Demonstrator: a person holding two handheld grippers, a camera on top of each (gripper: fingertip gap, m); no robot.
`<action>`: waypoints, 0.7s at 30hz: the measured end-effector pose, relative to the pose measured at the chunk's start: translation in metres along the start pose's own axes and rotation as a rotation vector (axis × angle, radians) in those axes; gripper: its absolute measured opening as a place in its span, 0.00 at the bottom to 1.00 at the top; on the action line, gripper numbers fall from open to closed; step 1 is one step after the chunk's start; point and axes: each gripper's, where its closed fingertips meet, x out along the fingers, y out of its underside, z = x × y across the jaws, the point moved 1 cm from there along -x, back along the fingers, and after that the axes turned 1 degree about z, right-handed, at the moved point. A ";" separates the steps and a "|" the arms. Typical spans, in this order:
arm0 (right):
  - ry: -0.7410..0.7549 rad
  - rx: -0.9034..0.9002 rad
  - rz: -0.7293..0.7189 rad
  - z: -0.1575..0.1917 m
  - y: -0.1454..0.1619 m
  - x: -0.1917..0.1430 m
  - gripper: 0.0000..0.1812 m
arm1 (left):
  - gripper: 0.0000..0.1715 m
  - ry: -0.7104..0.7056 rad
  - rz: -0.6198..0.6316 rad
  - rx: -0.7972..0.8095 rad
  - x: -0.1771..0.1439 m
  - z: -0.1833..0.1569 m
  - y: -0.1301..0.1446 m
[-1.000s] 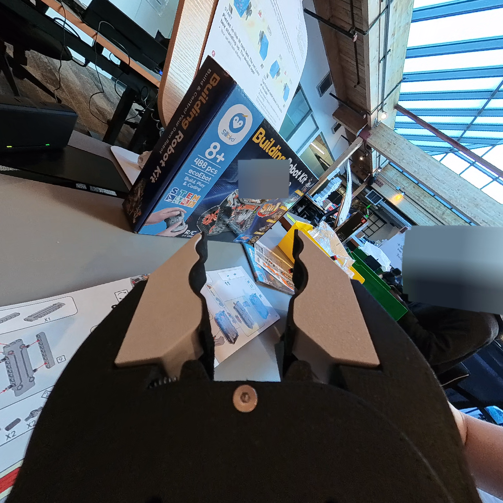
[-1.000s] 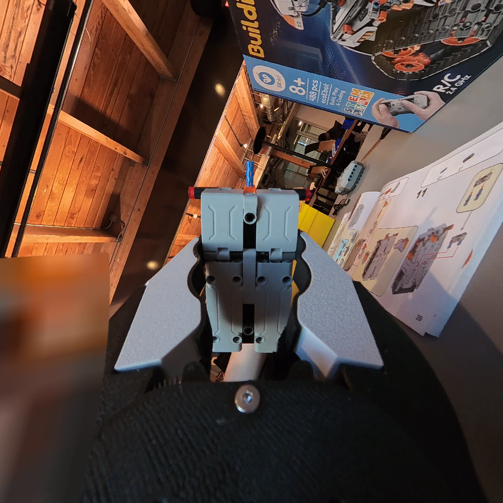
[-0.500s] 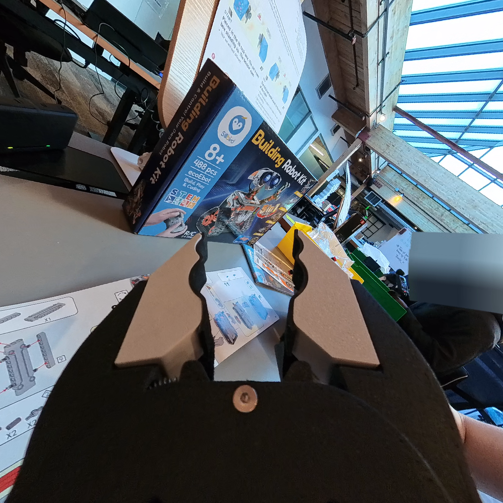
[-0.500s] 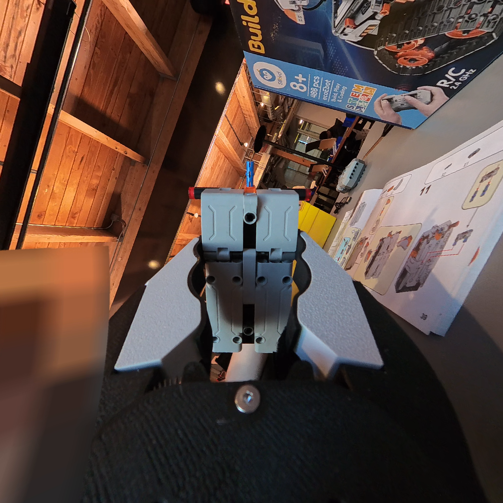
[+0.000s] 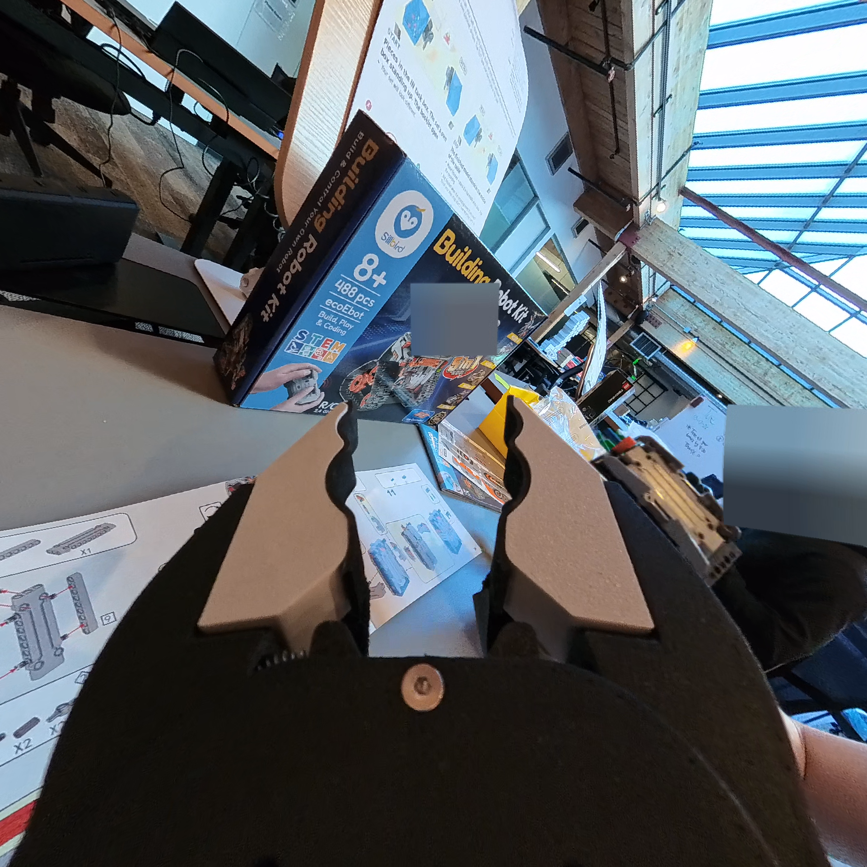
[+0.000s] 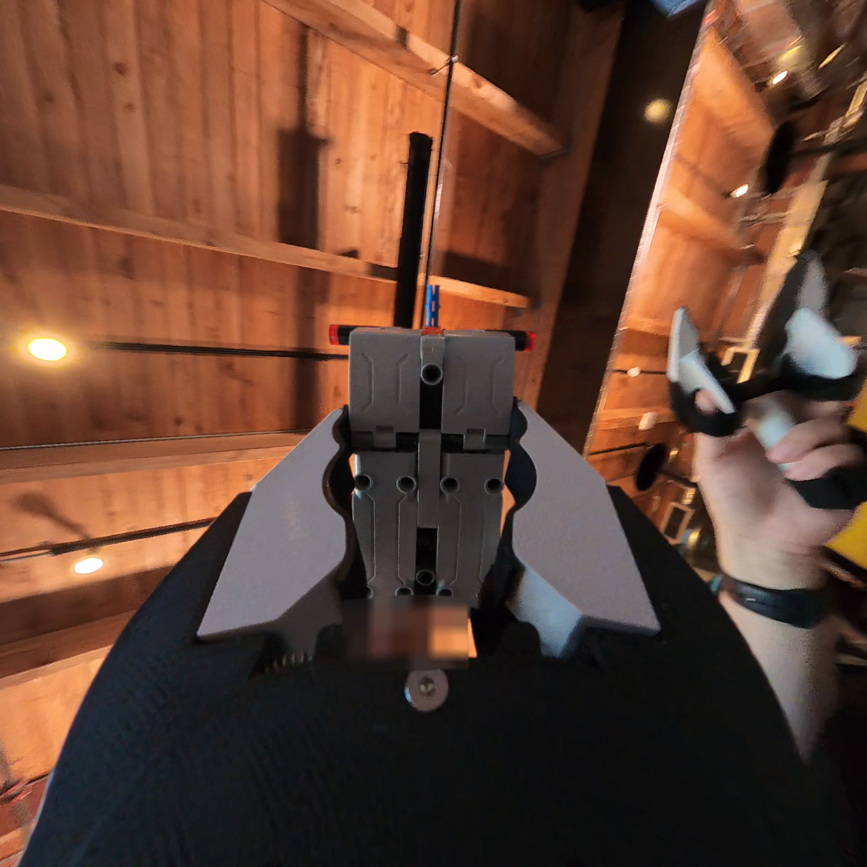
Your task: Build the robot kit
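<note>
Right tongs (image 6: 429,408) tilted ceilingward, clamping grey block assembly (image 6: 429,450); left tongs (image 5: 428,413) parted, empty, over table (image 5: 94,422).

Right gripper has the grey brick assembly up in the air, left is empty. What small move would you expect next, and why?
Probably the left gripper closing in on the grey assembly. Its jaws stand open and empty above the instruction sheet, while the right gripper clamps the assembly's sides, leaving its top end with the red-tipped pin exposed.
</note>
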 end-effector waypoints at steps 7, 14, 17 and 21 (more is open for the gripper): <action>-0.311 0.030 0.011 0.041 0.021 0.013 0.35 | 0.35 0.003 0.001 0.006 -0.001 -0.003 -0.002; -0.522 -0.060 -0.031 0.077 0.027 0.004 0.35 | 0.36 0.006 0.033 0.010 0.005 -0.005 0.006; -0.626 -0.014 0.013 0.088 0.036 0.003 0.35 | 0.36 0.003 0.063 0.013 0.010 -0.004 0.013; -0.721 0.015 0.119 0.104 0.056 0.006 0.35 | 0.36 0.004 0.096 0.017 0.015 -0.004 0.021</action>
